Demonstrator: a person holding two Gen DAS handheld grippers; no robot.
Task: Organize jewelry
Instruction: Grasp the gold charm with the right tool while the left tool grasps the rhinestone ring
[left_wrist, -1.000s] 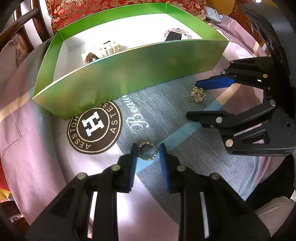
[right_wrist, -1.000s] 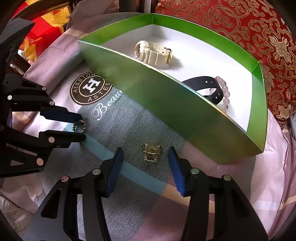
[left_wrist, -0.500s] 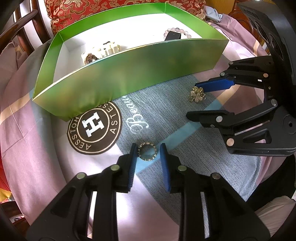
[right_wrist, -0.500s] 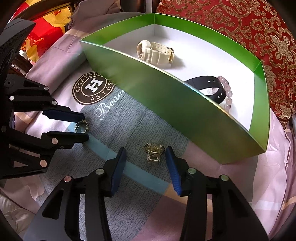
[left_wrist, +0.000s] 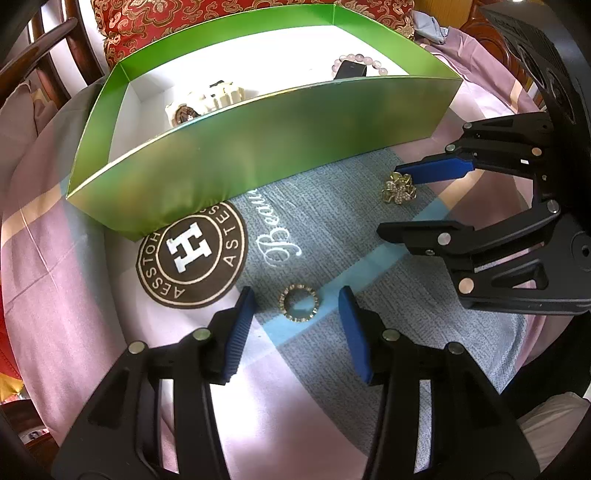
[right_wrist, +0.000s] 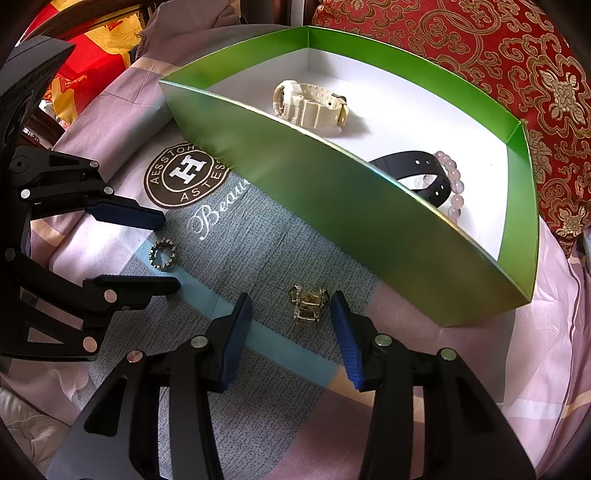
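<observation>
I am holding my left gripper (left_wrist: 297, 321) spread wide over the small studded gold ring (left_wrist: 298, 307), which is lying flat on the pale quilted bedcloth (left_wrist: 332, 236) between the two blue pads, touching neither. A second ago those pads were sitting close on either side of the ring; now they are standing well apart, so the pinch has been let go or never bit. I am keeping my right gripper (right_wrist: 291, 325) released too, its jaws flanking the gold flower-shaped brooch (right_wrist: 307, 304), which is lying near the right pad; that gap has widened only slightly. Both pieces are resting just in front of the shallow green cardboard box (right_wrist: 332, 177), where the cream plastic wristwatch (right_wrist: 310, 105), black rubber strap (right_wrist: 417, 170) and pink bead bracelet (right_wrist: 452, 184) are already lying, so I judge each gripper is lining up for a low, square pinch before lifting over the wall.
</observation>
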